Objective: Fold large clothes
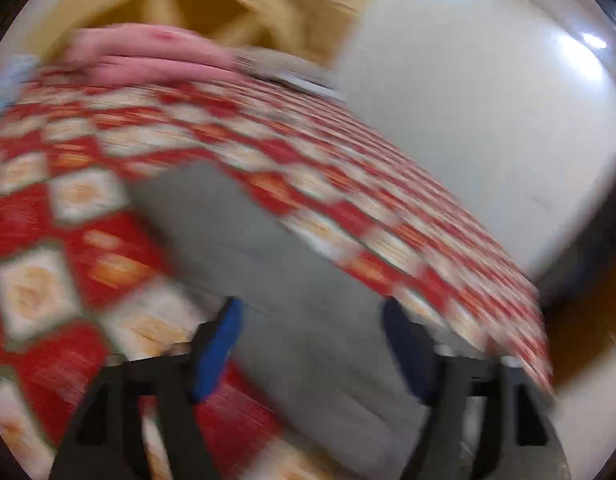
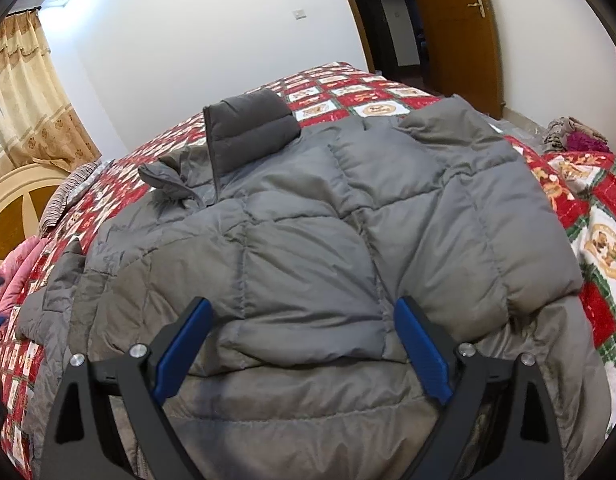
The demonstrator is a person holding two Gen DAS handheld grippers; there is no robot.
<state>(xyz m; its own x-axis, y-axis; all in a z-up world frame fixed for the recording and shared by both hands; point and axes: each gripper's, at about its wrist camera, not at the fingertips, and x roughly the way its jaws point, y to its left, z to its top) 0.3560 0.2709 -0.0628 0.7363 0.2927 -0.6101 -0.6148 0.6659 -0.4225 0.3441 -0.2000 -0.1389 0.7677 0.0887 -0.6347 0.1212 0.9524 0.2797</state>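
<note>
Jacket: grey quilted puffer jacket [image 2: 308,232] spread across patchwork quilt [image 2: 600,240], collar [image 2: 247,132] at far end | handling: likely light, soft, springy, slick shell; grip hem or sleeve edge | right gripper [image 2: 303,344] jaws spread over hem | left gripper [image 1: 312,352] jaws spread, view blurred

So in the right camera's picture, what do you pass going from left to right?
Curtain → headboard → pink cloth → grey jacket → wooden door → pile of clothes.
</note>
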